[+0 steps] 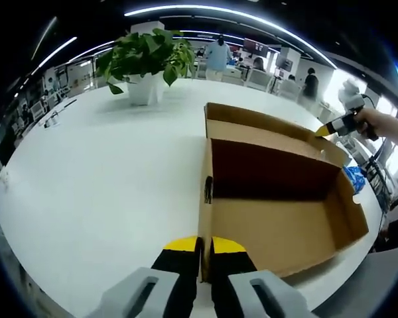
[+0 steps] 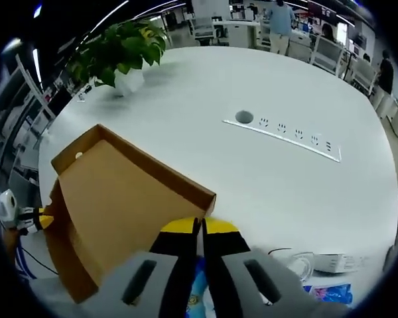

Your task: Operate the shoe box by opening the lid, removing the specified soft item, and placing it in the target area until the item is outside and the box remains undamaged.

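the shoe box (image 1: 278,199) sits open on the white tabletop (image 1: 106,179), its dark inside showing and its lid (image 1: 265,129) folded back past the far wall. the left gripper (image 1: 204,246), seen at the near end of the box in the left gripper view, has its yellow-tipped fingers (image 1: 180,245) pressed close on either side of the box's near wall, pinching the cardboard edge between them. at the lid's far corner the right gripper (image 1: 335,127) comes in with a person's hand (image 1: 375,122) behind it, its yellow tip touching the lid's edge.

in the right gripper view the same lid (image 2: 119,199) shows as a tilted brown panel, and the right gripper (image 2: 199,228) has its fingers (image 2: 179,228) closed on the lid's nearest corner. the left gripper (image 2: 36,218) shows at the box's far side from here. beneath the right gripper, a pale blue packet (image 2: 198,291) lies just beside the box; whether it is the soft item i cannot tell. a blue pack (image 2: 328,293) and a white device (image 2: 338,263) lie nearby on the tabletop.

beyond the box, a potted plant (image 1: 148,63) stands on the tabletop, and a socket strip (image 2: 285,139) is set into the surface. people (image 1: 217,56) stand among desks well behind the plant.
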